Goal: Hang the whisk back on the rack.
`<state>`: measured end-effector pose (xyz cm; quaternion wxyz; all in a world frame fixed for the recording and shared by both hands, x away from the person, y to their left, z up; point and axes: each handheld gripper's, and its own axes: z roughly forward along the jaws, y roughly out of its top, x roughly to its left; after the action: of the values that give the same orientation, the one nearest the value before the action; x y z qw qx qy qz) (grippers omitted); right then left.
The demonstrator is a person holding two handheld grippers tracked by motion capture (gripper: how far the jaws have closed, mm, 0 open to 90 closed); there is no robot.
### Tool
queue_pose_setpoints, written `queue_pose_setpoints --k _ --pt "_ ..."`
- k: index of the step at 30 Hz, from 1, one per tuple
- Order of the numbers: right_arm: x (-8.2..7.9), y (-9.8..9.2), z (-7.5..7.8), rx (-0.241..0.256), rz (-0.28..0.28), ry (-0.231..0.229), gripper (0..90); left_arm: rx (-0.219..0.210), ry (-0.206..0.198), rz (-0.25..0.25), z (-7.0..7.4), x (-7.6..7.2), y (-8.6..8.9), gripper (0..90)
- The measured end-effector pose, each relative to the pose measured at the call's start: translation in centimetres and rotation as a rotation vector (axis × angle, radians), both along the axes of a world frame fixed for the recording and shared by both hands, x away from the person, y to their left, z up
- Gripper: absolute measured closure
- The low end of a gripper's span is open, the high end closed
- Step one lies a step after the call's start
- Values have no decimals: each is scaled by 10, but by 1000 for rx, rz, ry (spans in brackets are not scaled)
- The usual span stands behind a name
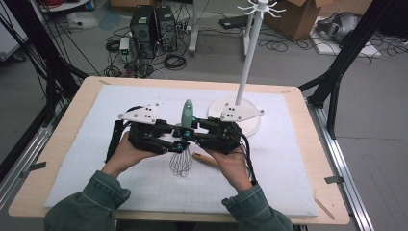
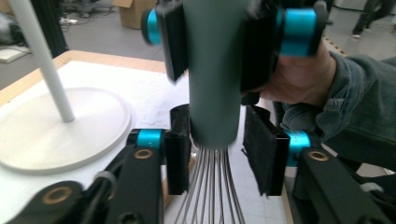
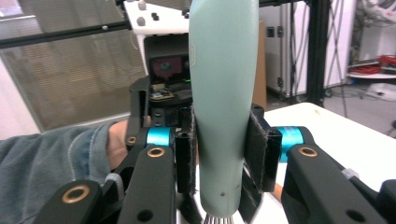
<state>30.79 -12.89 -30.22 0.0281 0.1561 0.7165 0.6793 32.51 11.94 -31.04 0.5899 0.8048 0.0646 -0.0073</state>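
High view shows a whisk (image 1: 184,139) held upright above the white mat (image 1: 288,159), its pale green handle pointing up and its wire loops hanging down, between the left gripper (image 1: 179,144) and the right gripper (image 1: 188,131), which meet at mid-table.

Right gripper view shows both pads pressed flat against the handle (image 3: 223,116); this gripper is clamped on the whisk. Left gripper view shows its own jaws standing apart at the base of the handle (image 2: 212,84), one pad touching or nearly touching, the other clear of it; this gripper is not clamped.

A white stand (image 1: 243,82) with a round base sits just beyond the grippers, and a wooden stick (image 1: 206,159) lies on the mat beside the wires.

Risks, as judged:
- The handle is smooth and tapered; a single grip could let it slide or swing.
- If the right gripper releases before the left closes, the whisk drops onto the mat.
- The two grippers are crowded together; a jaw collision could knock the handle askew.
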Motion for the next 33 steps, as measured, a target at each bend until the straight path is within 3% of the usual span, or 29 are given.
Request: queue_pose_setpoints --k 6,9,22,26,33 --pt "3 -7 2 -20 -42 13 679 30 -25 93 -5 -7 14 488" --pt "5 -13 4 -30 -68 18 679 31 -16 130 -8 -8 21 438" --pt "24 -44 20 -55 -129 38 678 50 -37 322 -23 -11 64 323" --pt "30 -52 25 -48 -136 49 678 50 -39 356 -26 -14 74 303" --pt "39 -65 37 -78 -166 38 678 53 -43 421 -32 -16 88 264"
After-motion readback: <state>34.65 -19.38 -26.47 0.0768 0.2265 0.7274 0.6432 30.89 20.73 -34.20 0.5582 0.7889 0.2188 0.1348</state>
